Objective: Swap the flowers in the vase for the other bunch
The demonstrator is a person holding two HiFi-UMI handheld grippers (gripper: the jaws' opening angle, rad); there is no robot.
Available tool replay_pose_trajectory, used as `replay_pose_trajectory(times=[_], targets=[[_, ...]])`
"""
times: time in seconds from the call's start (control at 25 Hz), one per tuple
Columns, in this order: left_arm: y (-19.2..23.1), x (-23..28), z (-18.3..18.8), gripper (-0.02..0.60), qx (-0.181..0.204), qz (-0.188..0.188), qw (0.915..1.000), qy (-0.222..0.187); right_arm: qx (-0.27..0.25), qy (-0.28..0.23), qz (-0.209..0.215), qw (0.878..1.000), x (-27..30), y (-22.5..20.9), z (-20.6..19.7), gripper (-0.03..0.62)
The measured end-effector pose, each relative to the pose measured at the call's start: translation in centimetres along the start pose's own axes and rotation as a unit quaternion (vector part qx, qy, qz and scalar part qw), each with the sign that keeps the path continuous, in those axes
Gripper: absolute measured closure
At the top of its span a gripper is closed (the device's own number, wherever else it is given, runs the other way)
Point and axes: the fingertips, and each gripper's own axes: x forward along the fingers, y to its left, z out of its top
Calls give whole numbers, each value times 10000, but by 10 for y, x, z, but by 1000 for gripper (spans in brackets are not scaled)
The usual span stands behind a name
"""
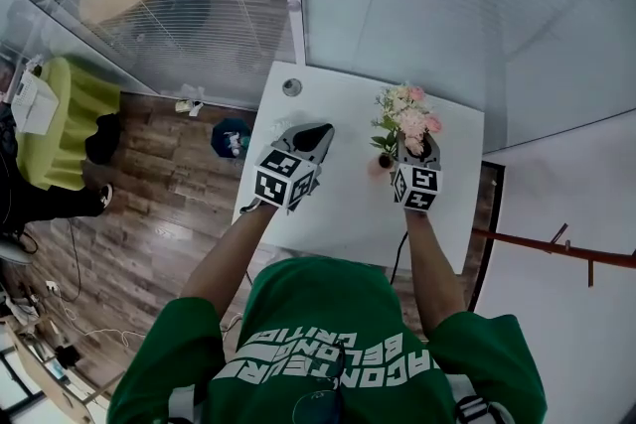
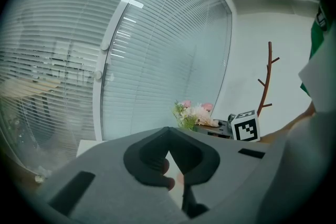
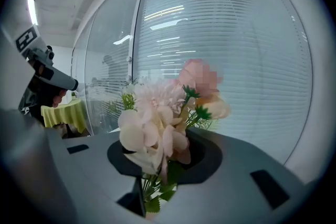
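Count: 2 grippers, 1 bunch of flowers in view, 1 bench, 2 marker cubes (one per gripper). The right gripper point(image 1: 417, 152) is clamped on the bunch point(image 3: 157, 118), its jaws closed partway. The thin green stems point(image 3: 149, 186) are pinched in the slot between the dark pads, and the blooms stand upright above the jaws. The bunch has pale pink and cream heads with soft layered petals, a few small green leaves and one yellowish bud on the right. It sits over the far right part of the white bench point(image 1: 338, 204), off the surface and held in the air. A small brownish round thing point(image 1: 384, 161) sits on the bench just left of that gripper. It could be the vase but is too small to tell. The left gripper point(image 2: 168, 132) has its jaws closed tip to tip and grips nothing I can make out. A pinkish blob shows low in the gap, and I can't tell what it is. Both gripper bodies are smooth grey plastic with dark, curved pad recesses. The cubes point(image 1: 286, 179) are black and white with square patterns. The bench top is flat and matte, with one round grommet point(image 1: 291, 86) near the far left corner. Both forearms are stretched forward over the bench, bare below green sleeves. The left gripper angles in towards the bunch, well apart from it. The right gripper points straight away from the person.
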Motion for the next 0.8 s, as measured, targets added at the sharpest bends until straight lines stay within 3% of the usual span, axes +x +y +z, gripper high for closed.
replay_pose_trajectory(times=[0.36,0.64,0.8], targets=[[-15,-6,-8,578,36,-33,10000,22,-63,163,53,9998,-13,12,-19,480],[-31,-9,-10,578,63,6,10000,27,39,438,384,9983,-18,14,-19,385],[-37,-4,-13,578,44,57,10000,20,4,536,599,9968,-25,15,-21,367]])
